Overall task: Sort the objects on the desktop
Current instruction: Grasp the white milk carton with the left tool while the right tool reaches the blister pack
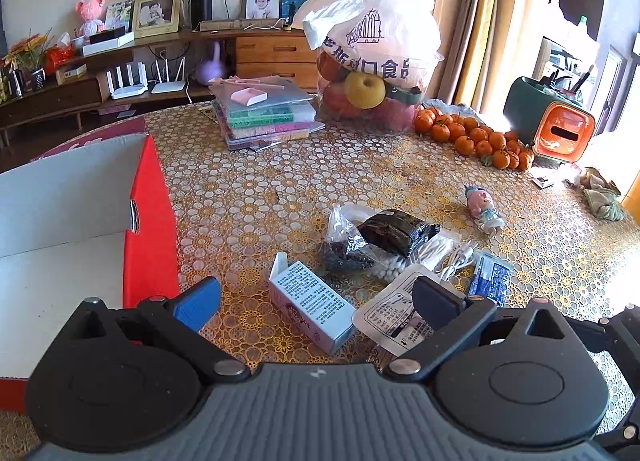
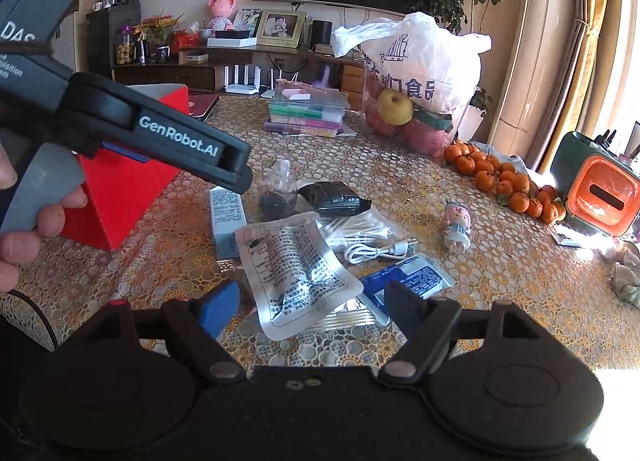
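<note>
A heap of small items lies on the patterned table [image 1: 280, 165]. It holds a white carton [image 1: 310, 301], a silver pouch [image 2: 296, 269], a black packet [image 1: 396, 231], a clear bag of dark bits [image 1: 344, 245], cotton swabs [image 2: 360, 227], a white cable [image 2: 376, 251] and a blue sachet [image 2: 408, 277]. My left gripper [image 1: 316, 303] is open just above the carton and pouch, beside an open red box [image 1: 148, 221]. Over the silver pouch, my right gripper [image 2: 312, 307] hangs open too. In the right wrist view a hand holds the left gripper [image 2: 238, 173] at upper left.
A small pink figurine [image 1: 484, 209] lies right of the heap. Behind it are tangerines [image 1: 476, 137], a bagged tub of fruit [image 1: 372, 73], stacked flat cases [image 1: 264, 117] and an orange-and-green holder [image 1: 556, 129]. A crumpled cloth [image 1: 600, 193] sits at the far right edge.
</note>
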`<state>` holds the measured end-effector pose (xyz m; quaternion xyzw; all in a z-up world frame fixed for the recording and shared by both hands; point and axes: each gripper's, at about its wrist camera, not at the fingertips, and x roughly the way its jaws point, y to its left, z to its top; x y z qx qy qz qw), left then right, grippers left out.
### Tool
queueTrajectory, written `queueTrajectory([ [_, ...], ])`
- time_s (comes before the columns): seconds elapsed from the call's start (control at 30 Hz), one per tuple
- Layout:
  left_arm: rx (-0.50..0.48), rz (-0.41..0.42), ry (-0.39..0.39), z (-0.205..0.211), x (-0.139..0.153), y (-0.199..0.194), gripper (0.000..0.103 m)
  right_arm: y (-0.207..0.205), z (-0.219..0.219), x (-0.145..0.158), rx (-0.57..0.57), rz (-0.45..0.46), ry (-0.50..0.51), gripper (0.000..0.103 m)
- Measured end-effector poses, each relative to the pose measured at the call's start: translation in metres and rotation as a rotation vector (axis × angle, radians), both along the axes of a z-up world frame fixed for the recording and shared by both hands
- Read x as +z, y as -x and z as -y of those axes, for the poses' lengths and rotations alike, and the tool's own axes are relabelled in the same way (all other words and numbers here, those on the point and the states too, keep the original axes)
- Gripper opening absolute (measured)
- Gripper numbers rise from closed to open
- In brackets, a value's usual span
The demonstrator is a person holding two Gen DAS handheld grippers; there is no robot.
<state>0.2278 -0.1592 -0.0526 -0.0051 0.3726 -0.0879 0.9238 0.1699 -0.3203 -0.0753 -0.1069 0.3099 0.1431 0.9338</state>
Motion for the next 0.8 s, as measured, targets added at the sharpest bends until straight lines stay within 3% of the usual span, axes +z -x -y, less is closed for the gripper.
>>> queueTrajectory([
  [0.47,0.070,0.010,-0.105,0.017,-0.012,-0.028,0.102,-0.020,-0.007,-0.012,0.025,-0.005,0.048,0.075],
  [0.6,0.068,-0.004,-0.076,0.022,-0.012,-0.030,0.094,-0.022,-0.010,-0.014,0.040,0.002,0.059,0.075],
  [0.8,0.067,-0.047,-0.055,0.026,-0.021,-0.039,0.094,-0.025,-0.012,-0.015,0.049,0.005,0.066,0.075],
])
